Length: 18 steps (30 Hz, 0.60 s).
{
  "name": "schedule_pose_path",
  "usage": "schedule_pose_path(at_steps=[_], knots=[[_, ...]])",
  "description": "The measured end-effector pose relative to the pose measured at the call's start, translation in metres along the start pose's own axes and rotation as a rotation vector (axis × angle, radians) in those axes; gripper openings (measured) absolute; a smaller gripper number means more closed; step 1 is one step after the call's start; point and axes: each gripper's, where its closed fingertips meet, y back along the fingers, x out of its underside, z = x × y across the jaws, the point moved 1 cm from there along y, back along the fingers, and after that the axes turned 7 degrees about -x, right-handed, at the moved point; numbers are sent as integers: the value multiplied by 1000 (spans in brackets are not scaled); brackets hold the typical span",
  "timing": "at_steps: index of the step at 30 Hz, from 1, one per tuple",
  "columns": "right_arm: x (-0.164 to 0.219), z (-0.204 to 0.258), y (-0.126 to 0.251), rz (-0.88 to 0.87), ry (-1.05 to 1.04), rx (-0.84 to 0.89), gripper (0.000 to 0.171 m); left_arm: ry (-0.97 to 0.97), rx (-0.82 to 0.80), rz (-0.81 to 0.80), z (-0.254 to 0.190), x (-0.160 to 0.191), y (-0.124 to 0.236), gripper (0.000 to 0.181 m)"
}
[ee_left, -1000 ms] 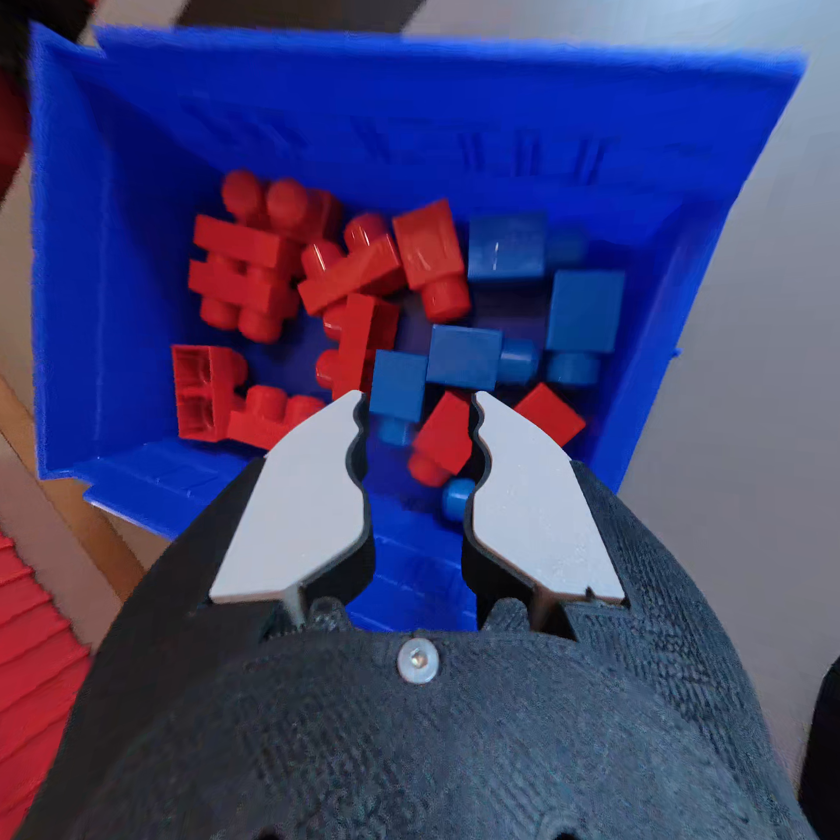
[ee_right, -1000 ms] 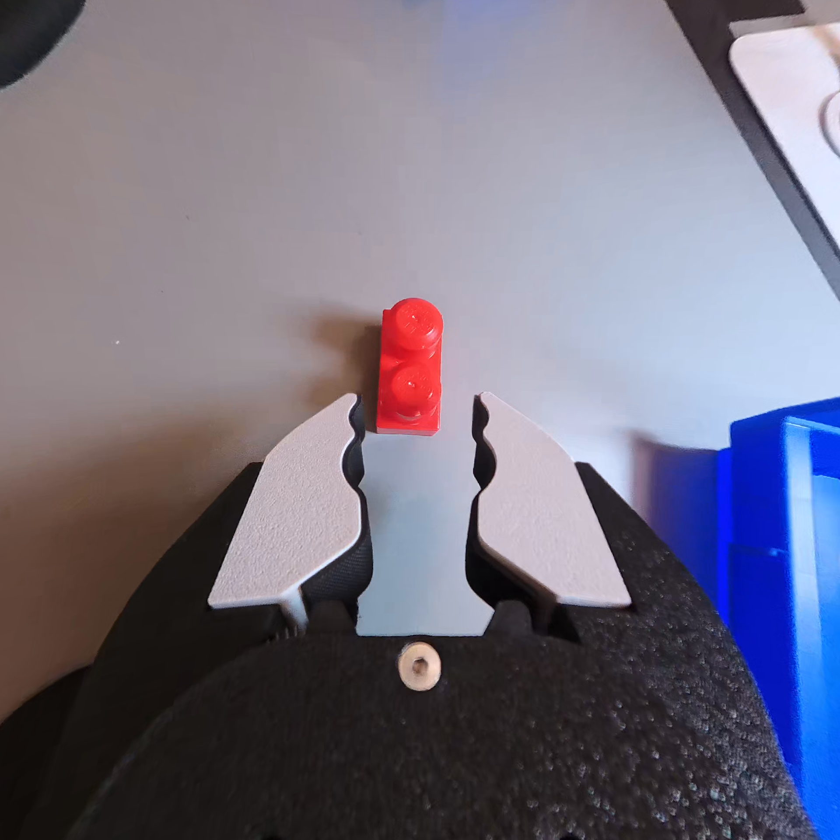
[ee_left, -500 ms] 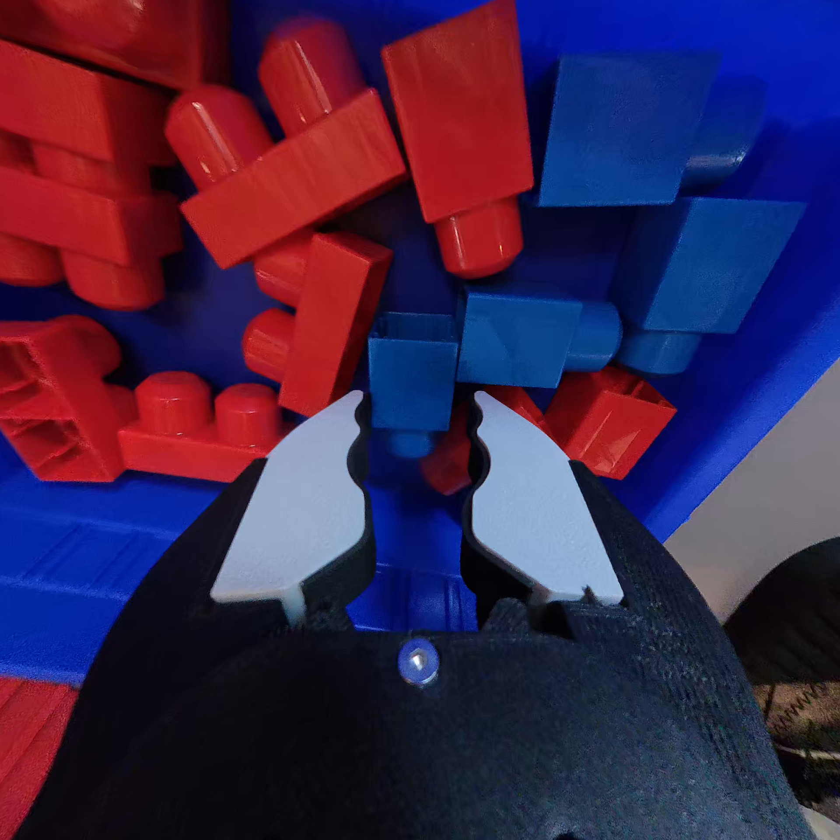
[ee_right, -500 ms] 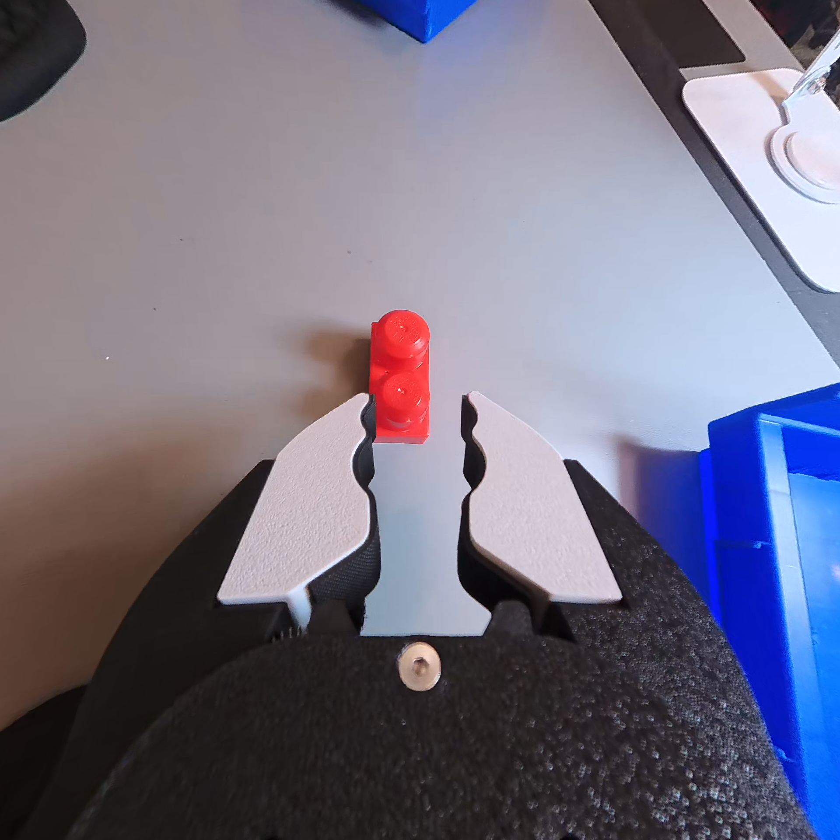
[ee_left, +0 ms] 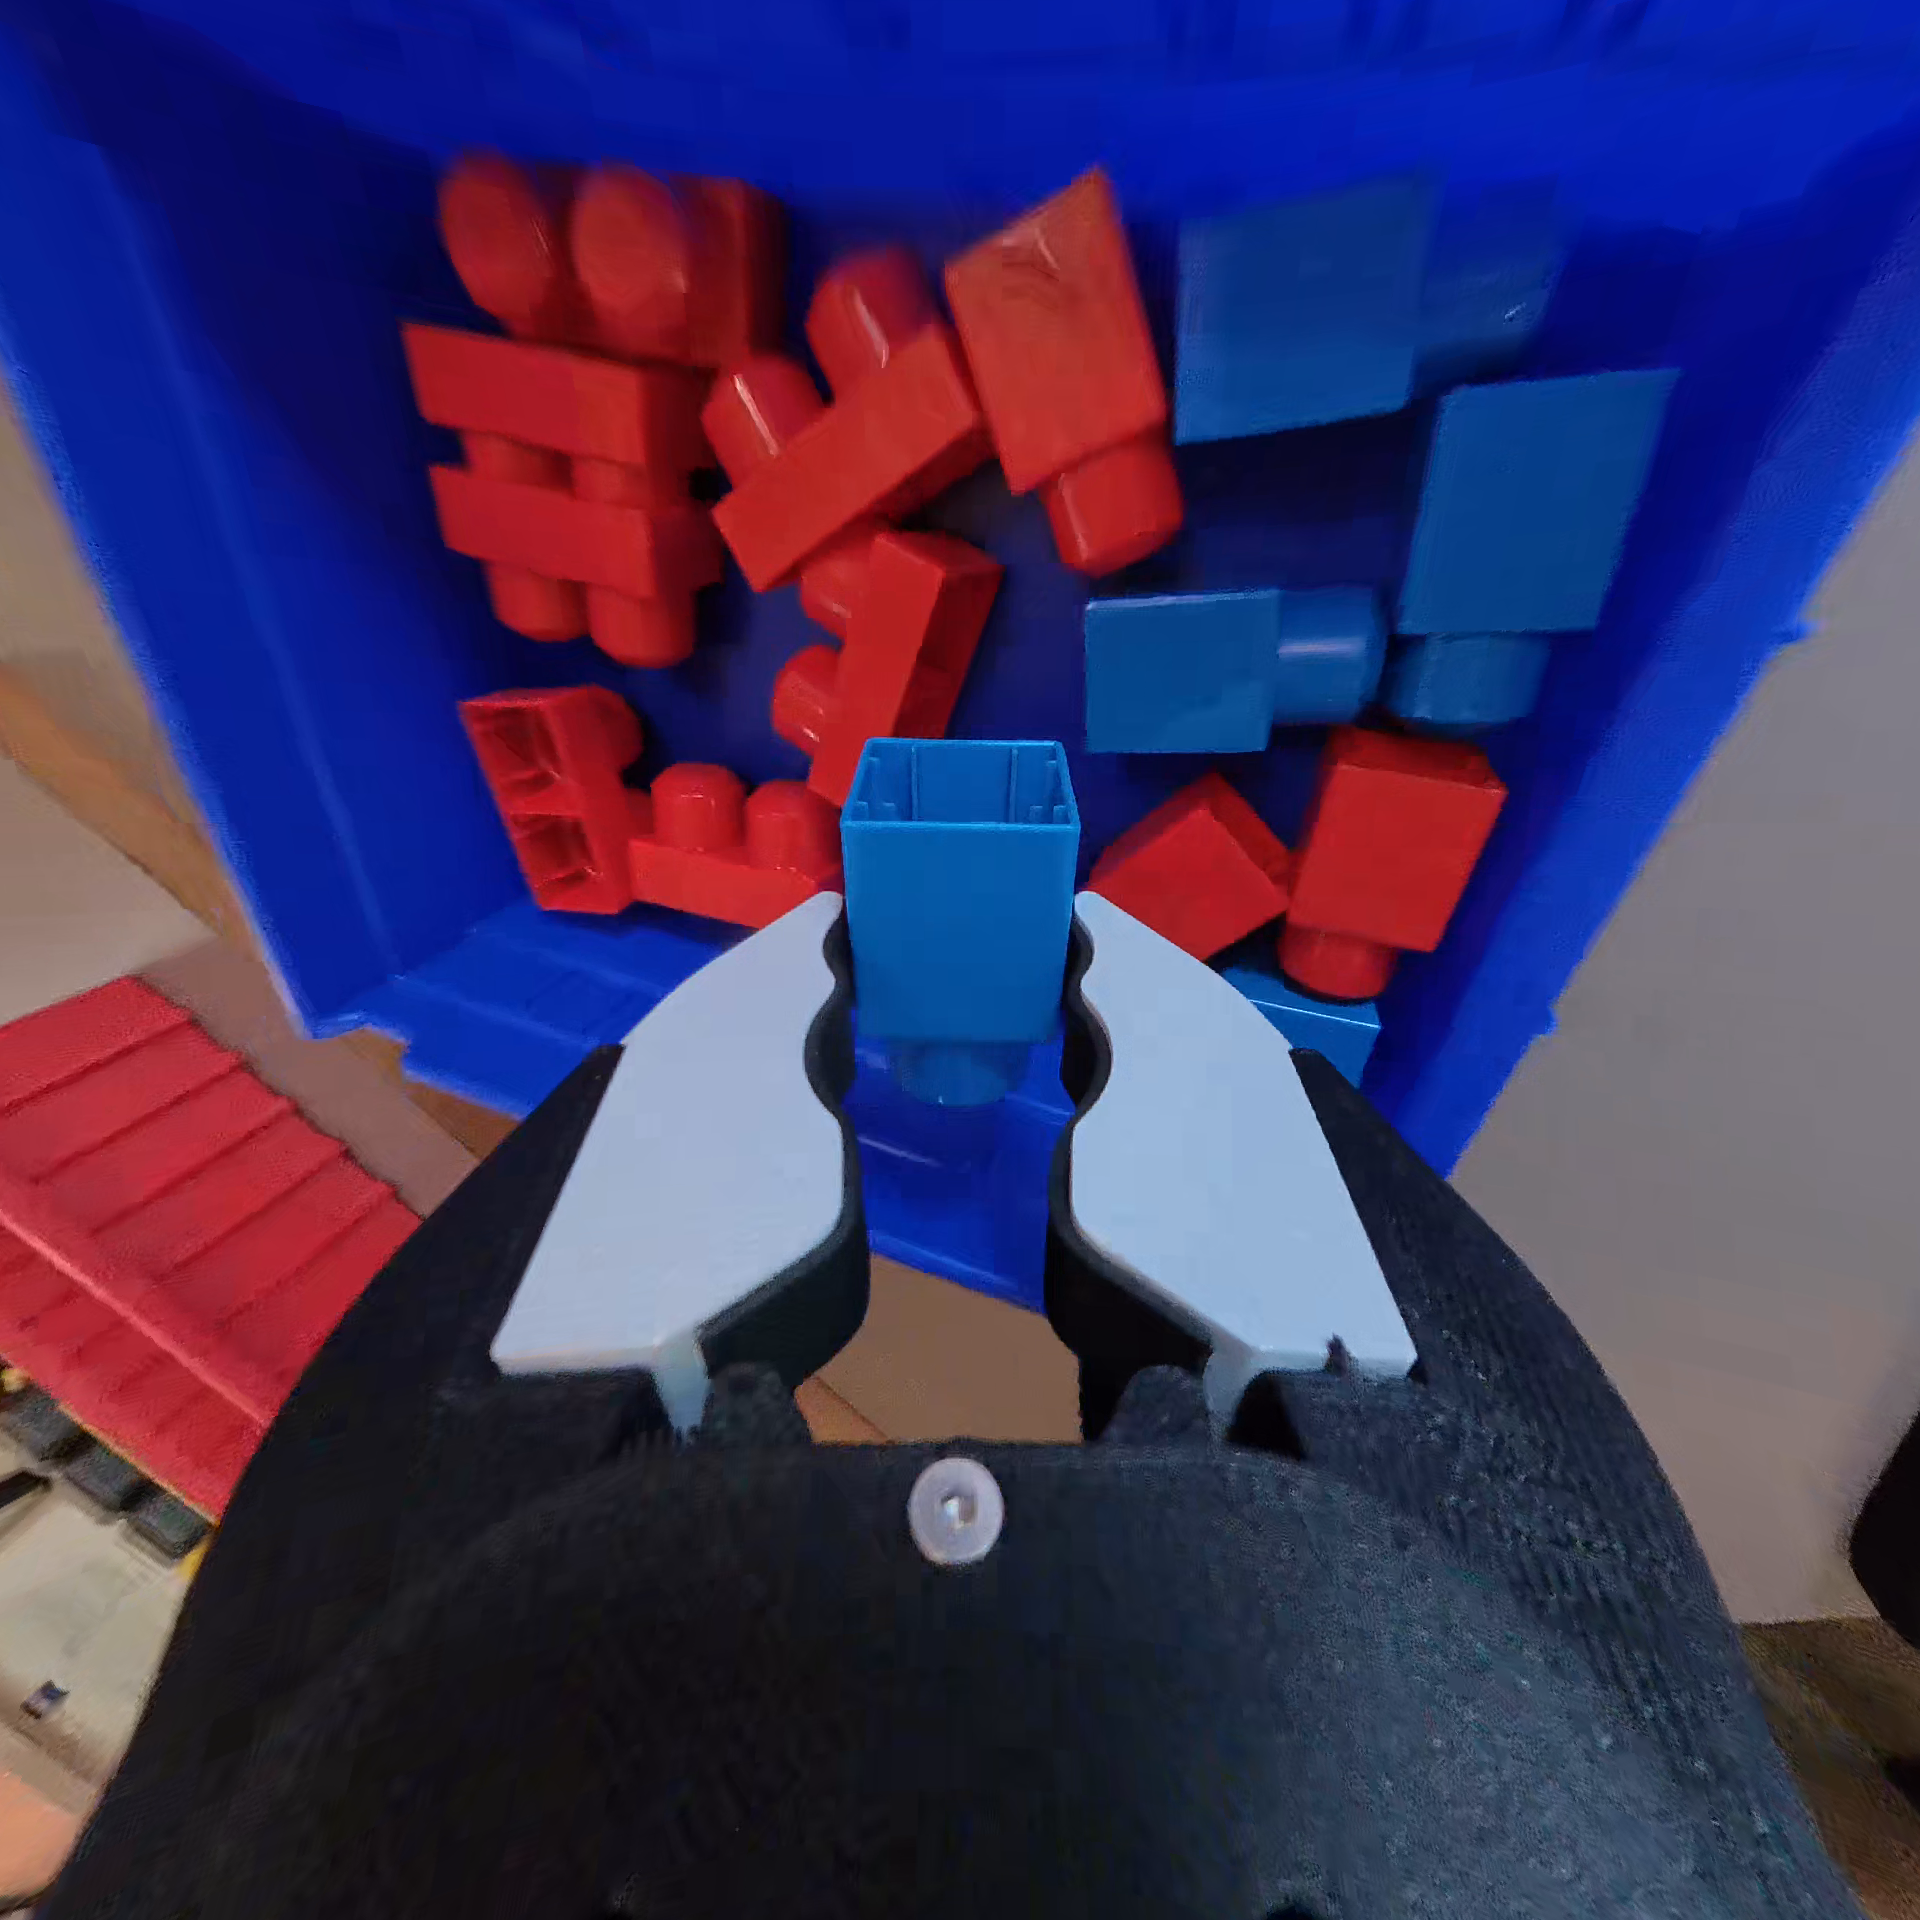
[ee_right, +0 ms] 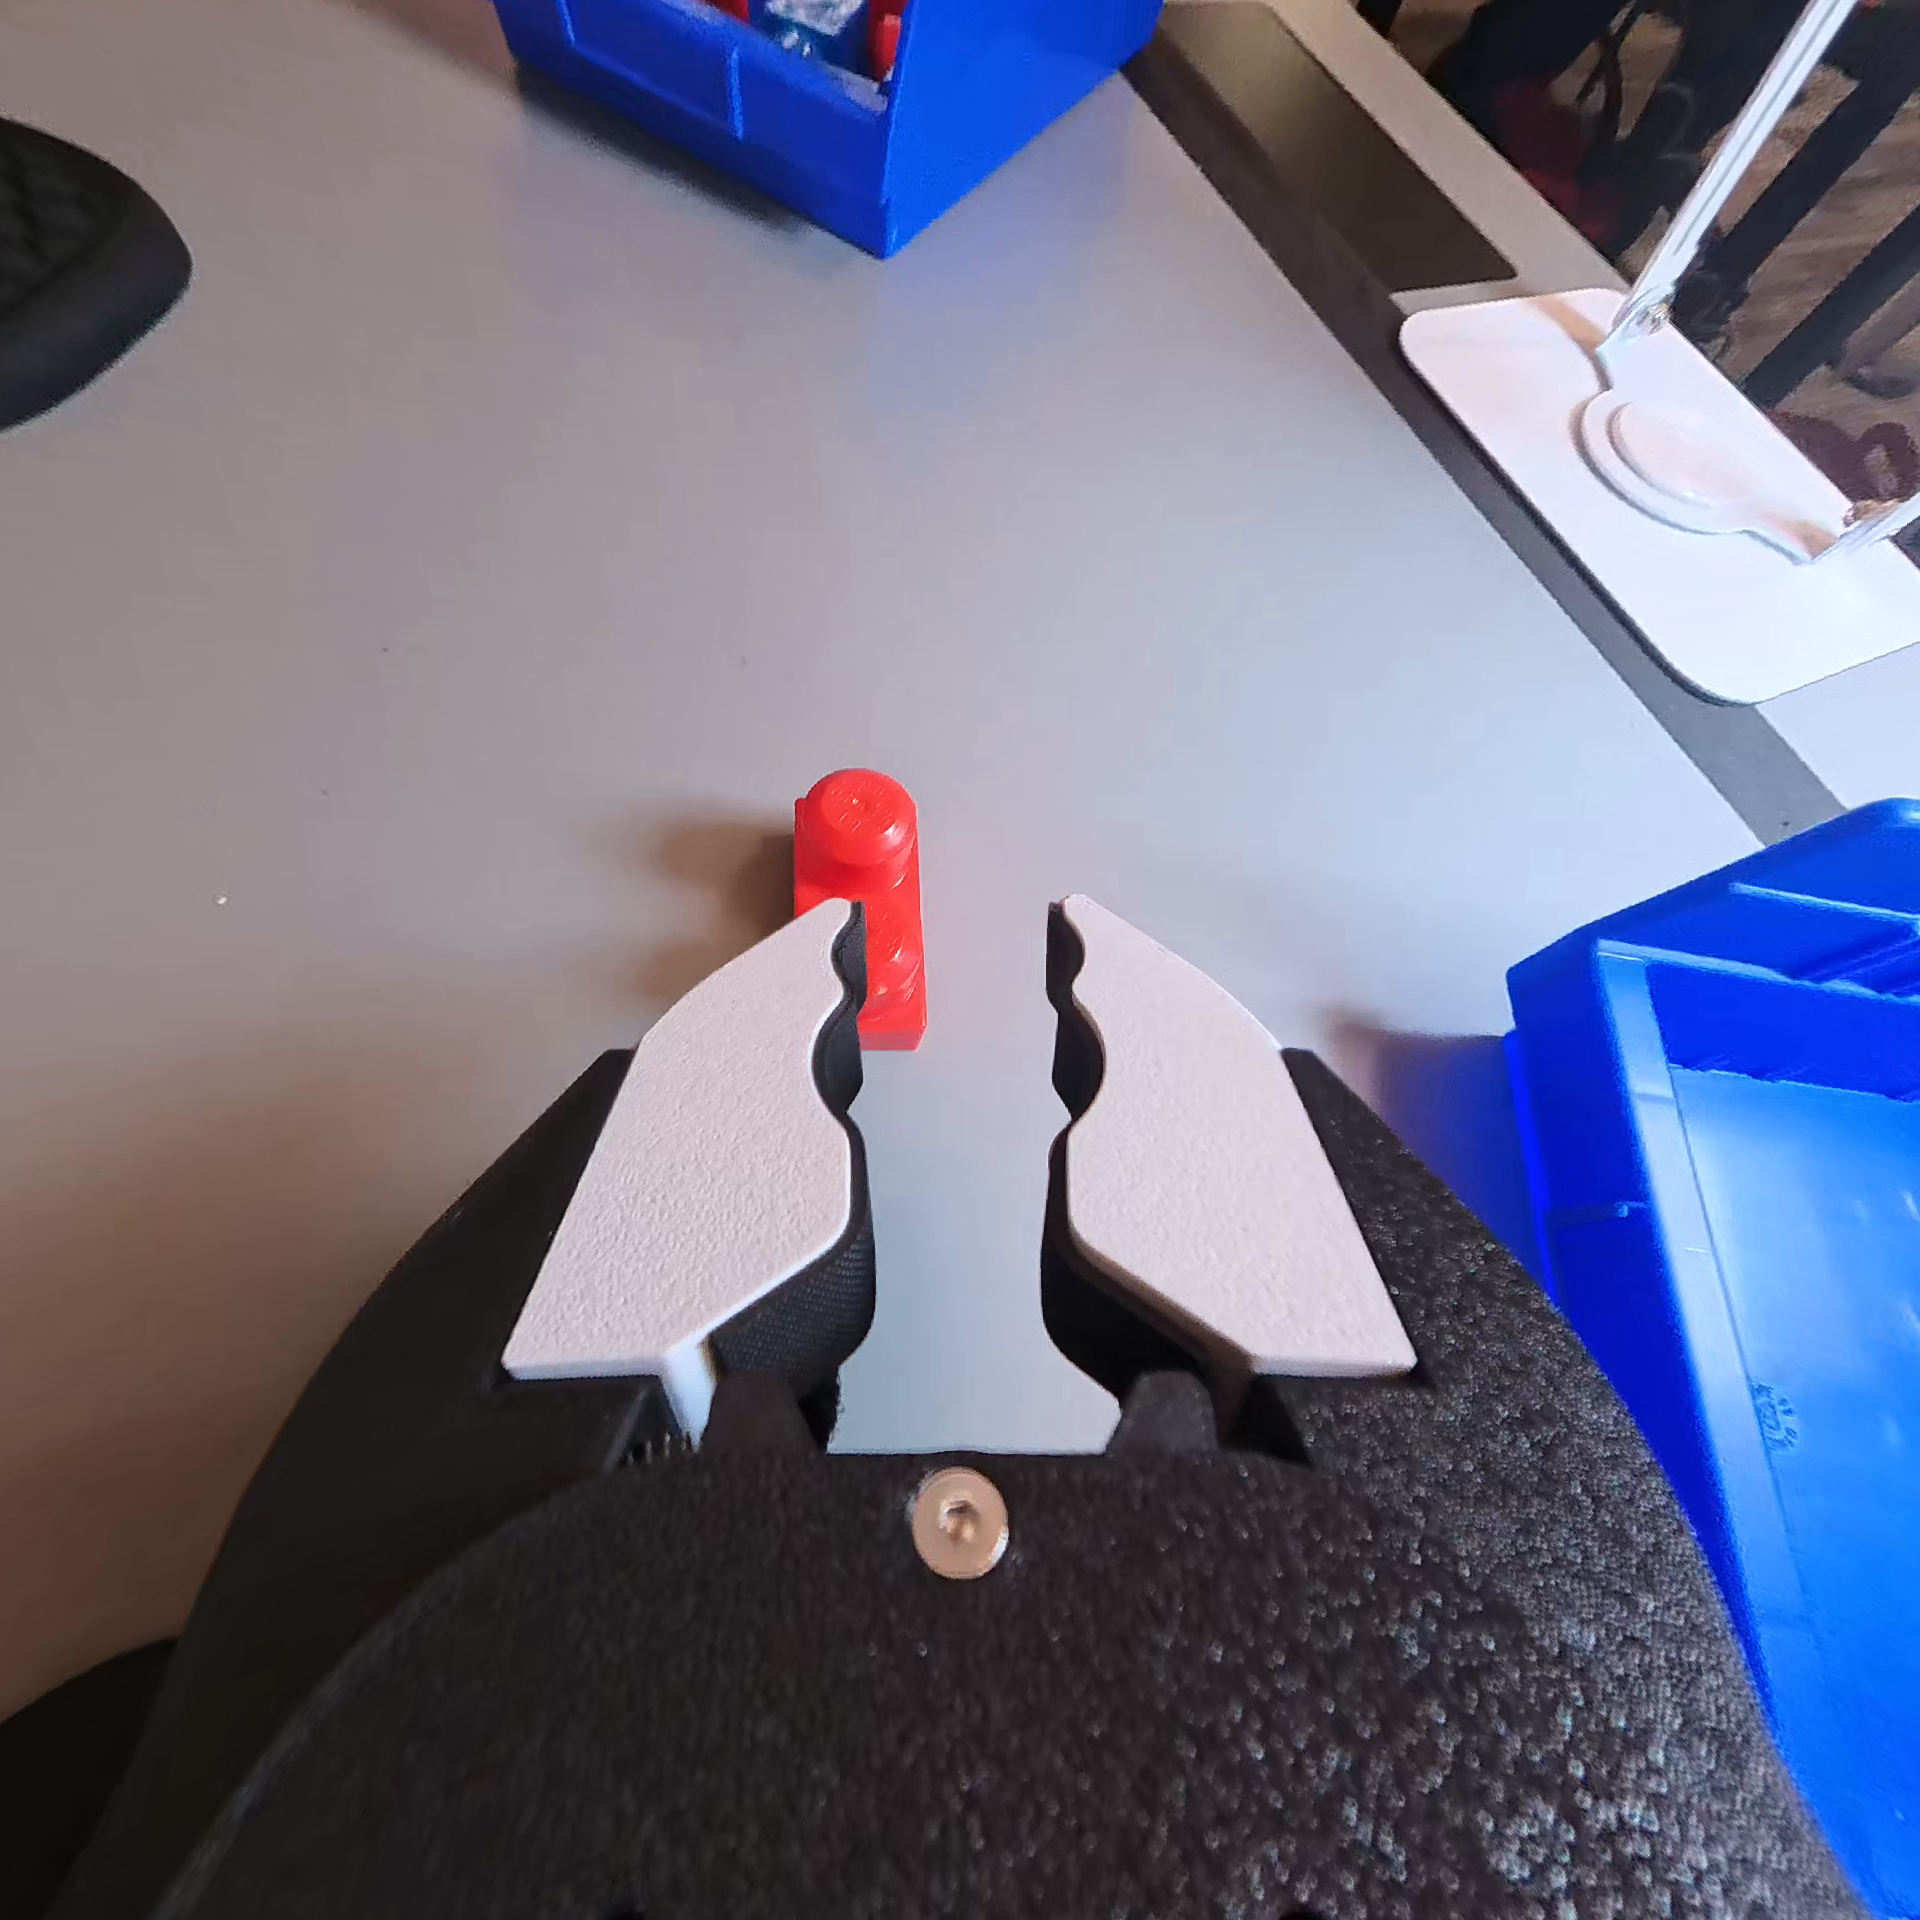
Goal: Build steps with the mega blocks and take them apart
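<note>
Gripping hollow square blue block (ee_left: 956,914), smooth plastic, between jaws.

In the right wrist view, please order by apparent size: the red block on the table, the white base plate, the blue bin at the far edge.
1. white base plate
2. blue bin, partly cut off, so unsure
3. red block, partly hidden by the right gripper

The left claw (ee_left: 958,940) has smooth matt grey finger plates on a rough, grainy black printed-looking body, with a shiny metal screw (ee_left: 956,1522) in the middle. The blue block (ee_left: 958,899) it's clamping looks like smooth, slightly satin plastic. The red blocks (ee_left: 582,488) in the blue bin (ee_left: 208,499) are glossier and catch highlights. The right claw (ee_right: 951,925) has the same finish. The grey surface (ee_right: 520,582) looks smooth and matt, and the red two-stud block (ee_right: 857,836) is shiny plastic.
</note>
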Motion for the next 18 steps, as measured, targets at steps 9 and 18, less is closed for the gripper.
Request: schedule_pose_path(at_steps=[9, 18], knots=[[6, 10, -13, 30, -5, -55, 44, -378, 196, -466, -176, -95, 97, 37], [13, 20, -25, 77, -37, -97, 55, -555, 398, -506, -297, -157, 56, 37]])
